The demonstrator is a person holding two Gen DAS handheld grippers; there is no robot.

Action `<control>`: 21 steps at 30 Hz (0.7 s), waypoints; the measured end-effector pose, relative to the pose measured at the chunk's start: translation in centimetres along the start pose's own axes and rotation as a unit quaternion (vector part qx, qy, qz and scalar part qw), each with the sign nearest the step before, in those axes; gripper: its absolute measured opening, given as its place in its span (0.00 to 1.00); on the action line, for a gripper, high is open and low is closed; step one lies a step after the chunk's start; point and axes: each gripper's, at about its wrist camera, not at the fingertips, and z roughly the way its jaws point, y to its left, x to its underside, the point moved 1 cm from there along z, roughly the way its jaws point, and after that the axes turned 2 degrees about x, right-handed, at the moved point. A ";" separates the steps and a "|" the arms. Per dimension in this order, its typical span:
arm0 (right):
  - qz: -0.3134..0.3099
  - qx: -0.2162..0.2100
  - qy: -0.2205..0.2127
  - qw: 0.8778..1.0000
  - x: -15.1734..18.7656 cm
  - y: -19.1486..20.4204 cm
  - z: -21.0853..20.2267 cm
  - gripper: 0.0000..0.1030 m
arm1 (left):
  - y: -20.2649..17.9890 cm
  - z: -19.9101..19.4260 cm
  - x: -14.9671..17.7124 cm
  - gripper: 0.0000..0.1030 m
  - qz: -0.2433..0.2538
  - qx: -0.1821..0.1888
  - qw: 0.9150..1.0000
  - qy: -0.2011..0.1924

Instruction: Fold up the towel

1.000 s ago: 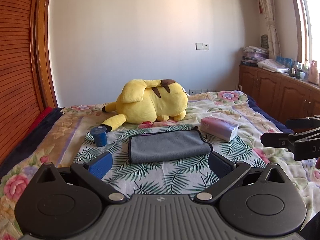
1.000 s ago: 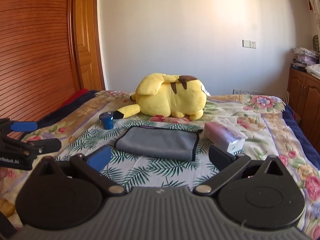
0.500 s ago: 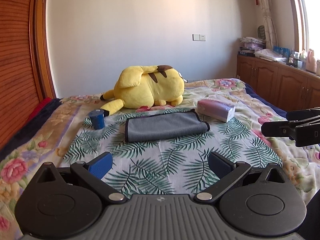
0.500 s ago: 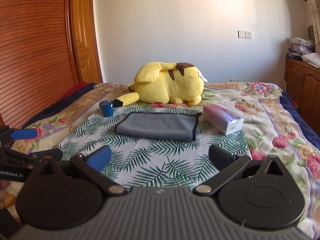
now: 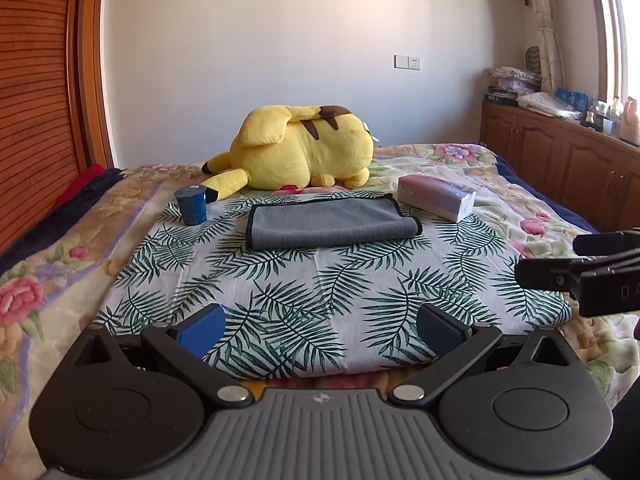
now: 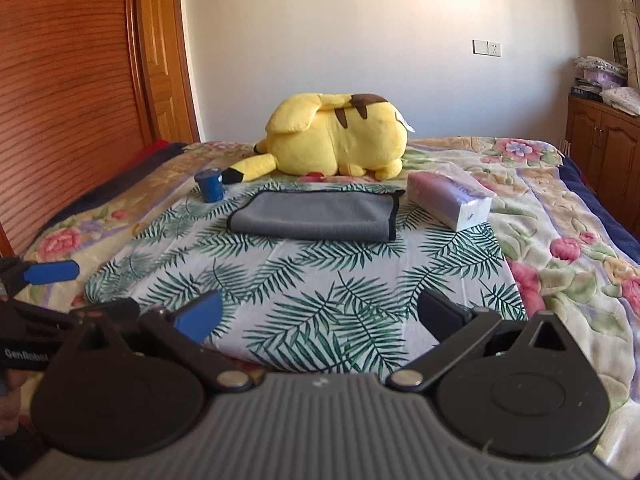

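Note:
A grey towel (image 5: 332, 222) with a dark edge lies folded flat on a palm-leaf cloth (image 5: 320, 292) on the bed; it also shows in the right wrist view (image 6: 316, 216). My left gripper (image 5: 320, 326) is open and empty, well short of the towel, over the cloth's near edge. My right gripper (image 6: 320, 312) is open and empty, also well back from the towel. Each gripper shows at the edge of the other's view.
A yellow plush toy (image 5: 300, 148) lies behind the towel. A small blue cup (image 5: 192, 204) stands to the towel's left. A tissue pack (image 5: 436, 196) lies to its right. Wooden cabinets (image 5: 560, 168) stand at the right, a wooden wardrobe (image 6: 72, 92) at the left.
Both grippers have drawn back from the towel, which now looks smaller and farther away. The towel has not moved. Both grippers stay open.

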 end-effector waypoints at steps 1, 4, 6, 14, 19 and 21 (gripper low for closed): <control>-0.002 0.001 -0.001 1.000 0.1 0.0 0.1 1.00 | 0.1 0.1 0.0 0.84 -0.001 -0.001 1.000 0.000; -0.002 0.006 -0.003 1.000 0.5 -0.1 0.2 1.00 | 0.3 0.3 0.1 0.84 0.000 -0.006 1.000 -0.002; 0.001 0.009 -0.004 1.000 0.5 -0.2 0.3 1.00 | 0.4 0.4 0.1 0.84 0.000 -0.009 1.000 -0.004; 0.009 0.019 -0.022 1.000 0.5 -0.4 -0.1 1.00 | 0.7 -0.6 -0.1 0.84 -0.001 -0.014 1.000 -0.027; 0.010 0.023 -0.037 0.999 0.5 -0.5 -0.5 1.00 | 0.3 -1.6 -0.4 0.84 0.017 -0.025 0.998 -0.054; 0.010 0.025 -0.041 0.999 0.4 -0.6 -0.5 1.00 | 0.1 -1.8 -0.4 0.84 0.025 -0.030 0.997 -0.061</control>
